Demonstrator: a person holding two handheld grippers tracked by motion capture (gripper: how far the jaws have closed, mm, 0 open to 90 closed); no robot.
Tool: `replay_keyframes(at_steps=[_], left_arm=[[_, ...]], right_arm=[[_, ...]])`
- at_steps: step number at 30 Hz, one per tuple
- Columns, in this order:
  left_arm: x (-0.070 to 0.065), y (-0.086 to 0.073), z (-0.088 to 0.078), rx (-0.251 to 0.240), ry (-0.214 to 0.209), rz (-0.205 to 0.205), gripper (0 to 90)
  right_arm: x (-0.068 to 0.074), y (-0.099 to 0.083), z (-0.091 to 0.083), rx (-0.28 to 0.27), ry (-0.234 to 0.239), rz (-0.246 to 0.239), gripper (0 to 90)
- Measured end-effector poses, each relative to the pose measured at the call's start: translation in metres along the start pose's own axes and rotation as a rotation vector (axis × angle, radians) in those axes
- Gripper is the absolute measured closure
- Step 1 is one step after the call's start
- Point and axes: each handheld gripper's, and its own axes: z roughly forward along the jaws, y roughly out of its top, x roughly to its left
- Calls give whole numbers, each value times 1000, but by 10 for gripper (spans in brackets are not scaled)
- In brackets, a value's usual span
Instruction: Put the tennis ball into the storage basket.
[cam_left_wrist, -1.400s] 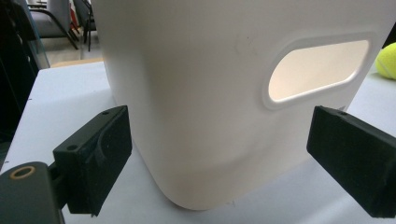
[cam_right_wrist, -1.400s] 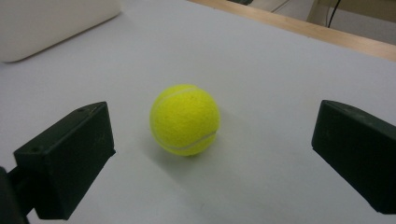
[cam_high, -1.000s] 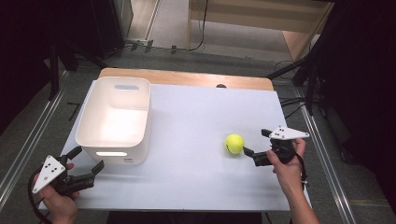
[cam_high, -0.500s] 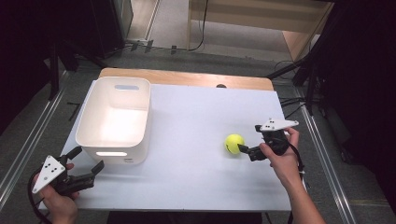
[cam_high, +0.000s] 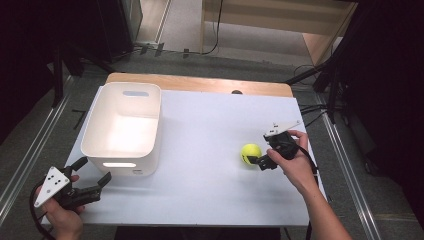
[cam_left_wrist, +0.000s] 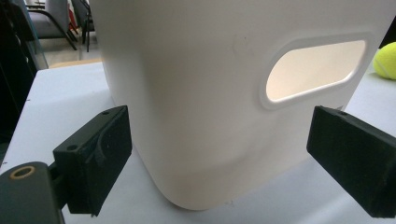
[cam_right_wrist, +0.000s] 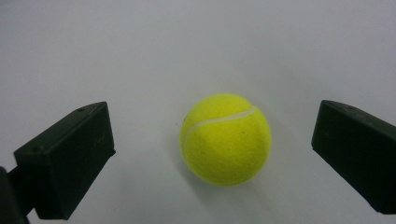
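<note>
A yellow tennis ball (cam_high: 251, 152) lies on the white table top, right of centre. My right gripper (cam_high: 262, 150) is just to its right, pointing at it, open. In the right gripper view the ball (cam_right_wrist: 226, 138) sits between and slightly beyond the two black jaws of that gripper (cam_right_wrist: 215, 116), touching neither. A white plastic bin (cam_high: 121, 150) stands at the left. My left gripper (cam_high: 94, 171) is open at the near left corner, facing the bin's near wall (cam_left_wrist: 210, 93) with its handle slot; the left gripper (cam_left_wrist: 219, 121) holds nothing. The ball (cam_left_wrist: 386, 59) peeks past the bin.
The white table top (cam_high: 200, 190) has a wooden strip (cam_high: 200, 84) along its far edge. Metal rails run along the floor on both sides. Dark stands and cables sit beyond the table's right side.
My right gripper has moved forward and left, closing in on the ball until its jaws flank it. The left gripper, bin and ball have stayed put.
</note>
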Motion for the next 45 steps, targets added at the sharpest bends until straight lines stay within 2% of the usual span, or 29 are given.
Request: replay_keyframes(at_steps=[2, 5, 11, 14, 17, 21, 23, 28, 32, 33, 34, 36, 43, 45], left_arm=[[0, 0, 0, -1, 1, 0, 72], [0, 0, 0, -1, 1, -3, 73], [0, 0, 0, -3, 0, -4, 73], [0, 0, 0, -2, 0, -2, 72], [0, 0, 0, -2, 1, -3, 73], [0, 0, 0, 1, -1, -1, 73], [0, 0, 0, 1, -1, 0, 72], [0, 0, 0, -1, -1, 0, 73], [0, 0, 0, -2, -2, 0, 72], [0, 0, 0, -3, -2, 0, 73], [0, 0, 0, -2, -2, -1, 73], [0, 0, 0, -2, -2, -2, 72], [0, 0, 0, -2, -2, -2, 73], [0, 0, 0, -2, -4, 1, 73]], right_arm=[[0, 2, 3, 32, 9, -14, 0], [0, 3, 5, 45, 16, -25, 0], [-1, 5, 11, 99, 36, -28, 0], [-2, 5, 17, 151, 54, -38, 0], [-1, 4, 22, 176, 61, -45, 0], [-1, 5, 27, 198, 52, -42, 1], [-2, 6, 30, 202, 39, -38, 51], [-5, 6, 38, 225, 22, -20, 51], [-7, 7, 44, 265, 0, -12, 56], [-7, 7, 46, 267, -3, -5, 73], [-8, 7, 46, 275, -8, -4, 132], [-8, 8, 47, 275, -15, 12, 138], [-11, 8, 53, 306, -21, 19, 143], [-11, 8, 54, 308, -27, 24, 202]])
